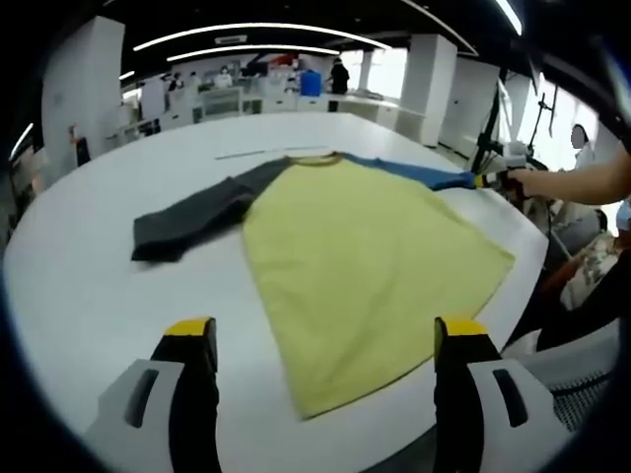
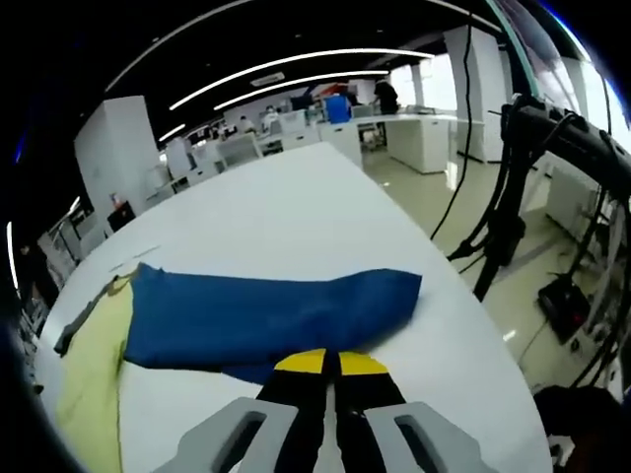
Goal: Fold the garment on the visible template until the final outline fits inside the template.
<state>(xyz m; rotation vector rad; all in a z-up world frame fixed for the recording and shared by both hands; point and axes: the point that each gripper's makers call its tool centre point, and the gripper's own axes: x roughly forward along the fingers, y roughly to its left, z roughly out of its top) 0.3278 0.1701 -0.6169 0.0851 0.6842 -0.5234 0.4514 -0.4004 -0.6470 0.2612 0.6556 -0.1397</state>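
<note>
On the white table (image 1: 89,296) the garment (image 1: 365,266) lies spread, thin and limp, likely light; right gripper (image 2: 330,362) pinched on the blue sleeve (image 2: 266,315), left gripper (image 1: 325,340) wide, empty, nearest the hem.

Large white table (image 1: 79,286) with a smooth matt top, seen in both views. Dark ceiling crossed by long curved white light strips (image 1: 261,28). White square columns (image 1: 430,71) and white walls are ranged behind. White desks and counters (image 2: 419,133) are set at the far end, under bright windows (image 1: 388,69). Pale glossy floor (image 2: 532,296) beside the table; black stands with hanging cables (image 2: 508,212) are placed on it.
</note>
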